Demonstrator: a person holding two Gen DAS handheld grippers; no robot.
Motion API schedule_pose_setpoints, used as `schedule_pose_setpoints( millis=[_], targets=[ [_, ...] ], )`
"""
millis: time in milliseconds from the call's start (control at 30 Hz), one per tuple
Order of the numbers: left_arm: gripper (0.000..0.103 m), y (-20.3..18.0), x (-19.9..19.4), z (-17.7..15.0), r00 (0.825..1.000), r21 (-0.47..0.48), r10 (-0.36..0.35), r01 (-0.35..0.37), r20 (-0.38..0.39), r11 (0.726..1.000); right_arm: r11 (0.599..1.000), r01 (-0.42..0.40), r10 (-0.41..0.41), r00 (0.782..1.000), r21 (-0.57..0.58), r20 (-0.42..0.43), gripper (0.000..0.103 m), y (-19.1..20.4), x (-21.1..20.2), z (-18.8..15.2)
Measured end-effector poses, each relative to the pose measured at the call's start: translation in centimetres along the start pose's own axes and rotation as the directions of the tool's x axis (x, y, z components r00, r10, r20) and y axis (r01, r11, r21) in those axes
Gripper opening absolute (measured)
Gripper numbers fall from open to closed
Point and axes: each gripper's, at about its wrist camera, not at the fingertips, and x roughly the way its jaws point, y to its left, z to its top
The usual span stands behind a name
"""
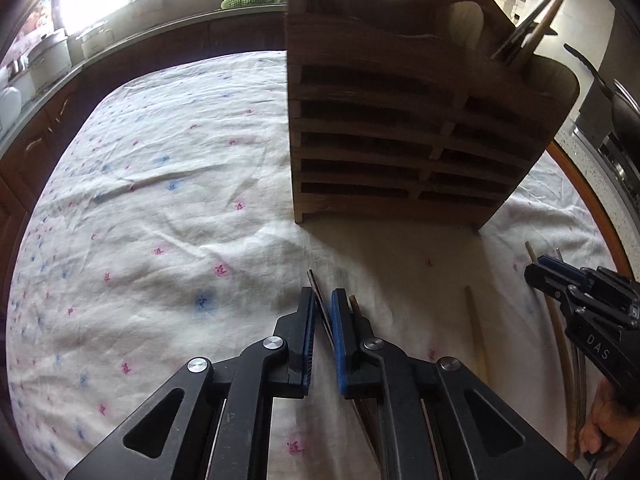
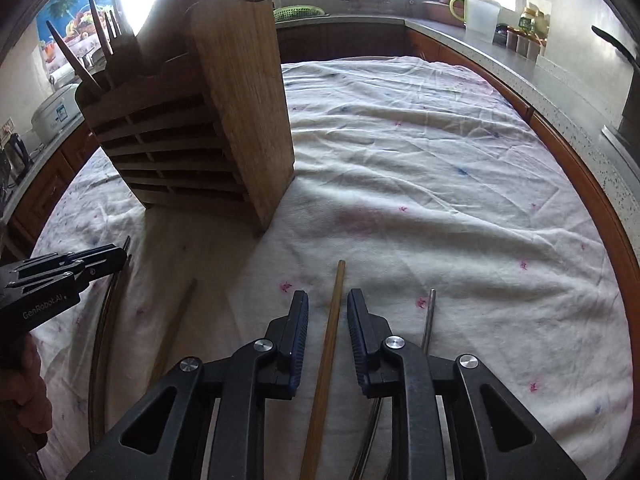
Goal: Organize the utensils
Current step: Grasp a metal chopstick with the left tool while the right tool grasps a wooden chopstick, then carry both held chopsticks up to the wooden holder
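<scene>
A slatted wooden utensil holder [image 1: 400, 132] stands on the cloth-covered table, also in the right wrist view [image 2: 200, 120], with several utensils upright in its top [image 2: 92, 52]. My left gripper [image 1: 323, 300] straddles a thin dark utensil handle [image 1: 316, 292]; the pads are close to it, with a small gap on one side. Another dark handle [image 1: 356, 308] lies just right of it. My right gripper [image 2: 328, 300] is open around a wooden chopstick [image 2: 330, 336] lying on the cloth. A metal utensil handle [image 2: 429, 316] lies right of it.
More wooden and metal utensils lie on the white patterned cloth [image 1: 160, 220] between the two grippers [image 2: 176, 320]. The right gripper shows at the right edge of the left wrist view [image 1: 580, 300]. Kitchen counters with pots and a green basket [image 1: 250, 0] surround the table.
</scene>
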Motion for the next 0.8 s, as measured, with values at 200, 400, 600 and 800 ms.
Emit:
schedule_pose_setpoints(
  millis=[200, 400, 600, 800],
  targets=[
    [0.002, 0.5, 0.2, -0.3, 0.999, -0.004, -0.047, 0.047, 0.006, 0.999, 1.0, -0.012, 0.012, 1.0, 0.005, 0.007, 0.006, -0.1, -0.2, 0.0],
    [0.002, 2.2, -1.7, -1.4, 0.993, -0.041, -0.105, 0.107, 0.047, 0.993, 0.994, -0.085, 0.081, 0.995, 0.065, 0.06, 0.005, -0.4, -2.6, -0.3],
    [0.002, 3.8, -6.6, -2.1, 0.975, -0.073, -0.17, 0.181, 0.145, 0.981, 0.989, -0.13, 0.119, 0.981, 0.066, 0.154, 0.005, 0.2, -6.9, -0.4],
    [0.002, 4.8, -12.8, -3.1, 0.943, -0.063, -0.21, 0.234, 0.259, 0.97, 0.985, -0.161, 0.139, 0.956, 0.065, 0.259, 0.005, 0.3, -12.0, -0.3]
  ],
)
